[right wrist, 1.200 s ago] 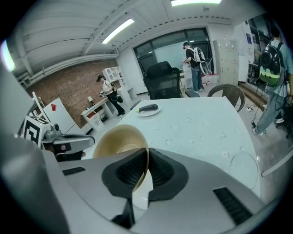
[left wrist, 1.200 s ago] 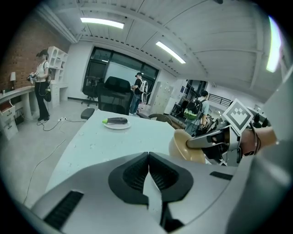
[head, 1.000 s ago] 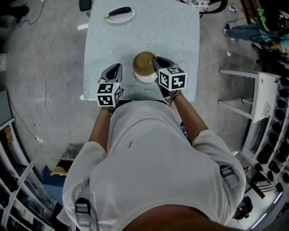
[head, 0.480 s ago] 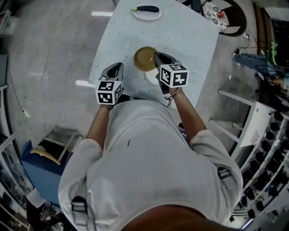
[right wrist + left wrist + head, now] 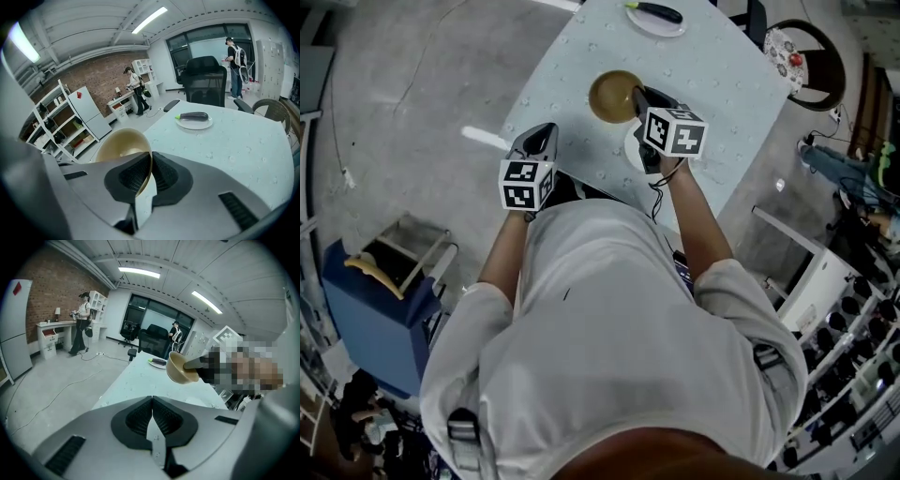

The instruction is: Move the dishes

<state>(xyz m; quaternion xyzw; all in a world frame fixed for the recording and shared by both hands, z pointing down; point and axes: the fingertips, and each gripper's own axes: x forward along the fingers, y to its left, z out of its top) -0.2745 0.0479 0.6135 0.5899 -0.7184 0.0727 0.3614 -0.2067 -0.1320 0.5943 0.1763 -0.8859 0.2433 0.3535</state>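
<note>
Right gripper [image 5: 639,97] is clamping its fingers [image 5: 133,176] on the rim of the tan bowl [image 5: 613,95], pinching the bowl's wall between them. Bowl is hanging tilted over the tabletop [image 5: 712,84], toward the person's side. Left gripper [image 5: 541,137] is hovering over the near-left corner, fingers [image 5: 136,420] pressed together, gripping nothing. White dish [image 5: 630,150] is lying just under the right gripper. Plate [image 5: 661,28] carrying an eggplant [image 5: 658,11] is sitting at the far edge.
</note>
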